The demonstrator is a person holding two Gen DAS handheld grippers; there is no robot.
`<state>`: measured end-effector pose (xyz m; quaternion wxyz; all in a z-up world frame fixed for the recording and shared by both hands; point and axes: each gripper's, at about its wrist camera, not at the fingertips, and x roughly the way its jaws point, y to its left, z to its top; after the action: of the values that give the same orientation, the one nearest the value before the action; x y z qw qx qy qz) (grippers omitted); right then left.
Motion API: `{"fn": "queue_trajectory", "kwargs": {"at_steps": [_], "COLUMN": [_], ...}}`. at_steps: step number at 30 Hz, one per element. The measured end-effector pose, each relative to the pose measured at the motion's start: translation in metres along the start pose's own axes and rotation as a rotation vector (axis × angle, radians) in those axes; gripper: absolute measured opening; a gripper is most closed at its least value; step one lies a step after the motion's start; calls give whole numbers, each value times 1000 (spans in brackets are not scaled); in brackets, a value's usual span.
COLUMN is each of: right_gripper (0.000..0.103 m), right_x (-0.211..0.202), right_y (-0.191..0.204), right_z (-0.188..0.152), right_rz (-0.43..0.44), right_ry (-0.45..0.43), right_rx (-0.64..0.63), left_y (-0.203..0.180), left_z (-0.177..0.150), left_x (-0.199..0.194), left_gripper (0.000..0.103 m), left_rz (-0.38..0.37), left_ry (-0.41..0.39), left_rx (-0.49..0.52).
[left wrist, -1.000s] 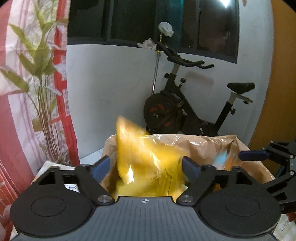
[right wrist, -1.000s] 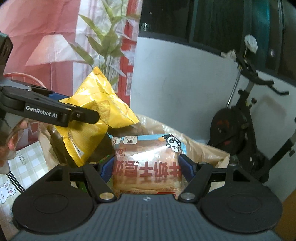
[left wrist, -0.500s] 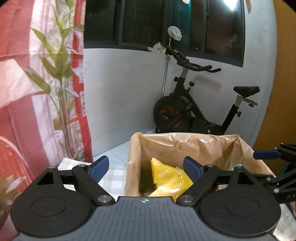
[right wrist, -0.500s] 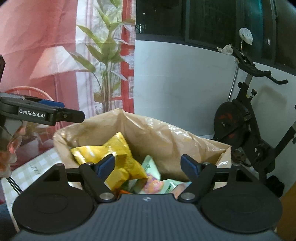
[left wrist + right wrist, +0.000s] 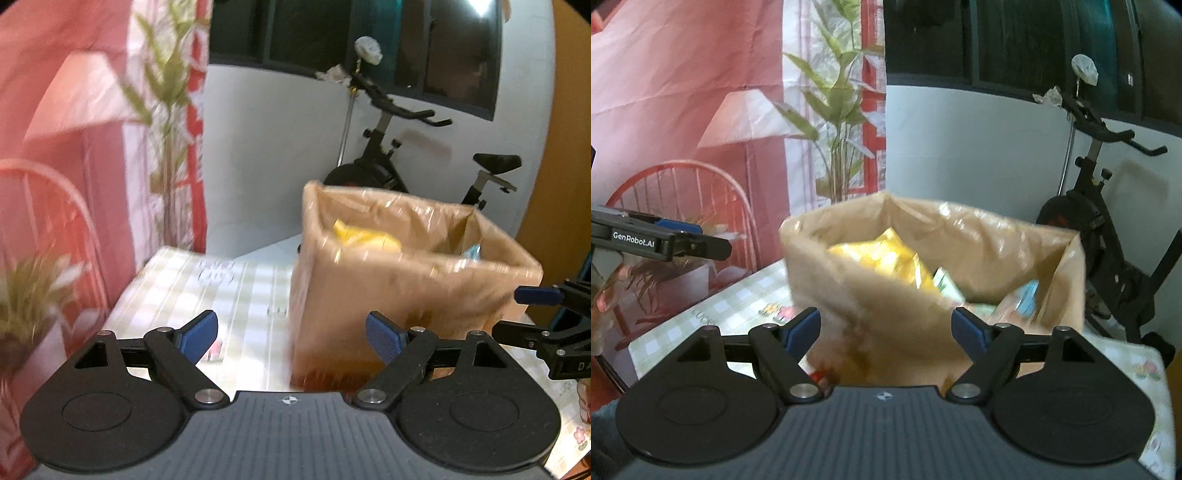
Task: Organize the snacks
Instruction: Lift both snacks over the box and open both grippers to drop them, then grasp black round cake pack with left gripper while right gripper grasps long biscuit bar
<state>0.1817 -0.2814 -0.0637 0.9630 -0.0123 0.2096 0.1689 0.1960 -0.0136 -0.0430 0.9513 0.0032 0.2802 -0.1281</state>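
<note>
Bag [image 5: 960,258] of snacks stood on checked tablecloth [image 5: 229,288], exercise bike [image 5: 1108,236] behind. Left gripper [image 5: 291,334] and right gripper [image 5: 886,326] gaped, both empty; right's jaws had just been opening.

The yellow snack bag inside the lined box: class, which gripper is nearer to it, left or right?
Right, though only slightly. The right gripper faces the lined box head-on, yellow snack bag just beyond. The left gripper sits off the box's left corner, partly over the tablecloth.

Left wrist: faces the tan plastic-lined box [image 5: 406,288] from its left, near.
Right wrist: faces it head-on.
Shared: box, black exercise bike [image 5: 1108,236].
</note>
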Motion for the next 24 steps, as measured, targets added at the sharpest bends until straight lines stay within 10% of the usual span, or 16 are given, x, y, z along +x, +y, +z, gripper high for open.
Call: {"fn": "queue_trajectory", "kwargs": {"at_steps": [24], "right_gripper": [65], "right_x": [32], "right_y": [54], "right_z": [-139], "right_rz": [3], "right_ry": [342], "right_rx": [129], "left_y": [9], "left_z": [-127], "left_x": [12], "left_gripper": [87], "left_rz": [35], "left_ry": [159], "left_rx": [-71]}}
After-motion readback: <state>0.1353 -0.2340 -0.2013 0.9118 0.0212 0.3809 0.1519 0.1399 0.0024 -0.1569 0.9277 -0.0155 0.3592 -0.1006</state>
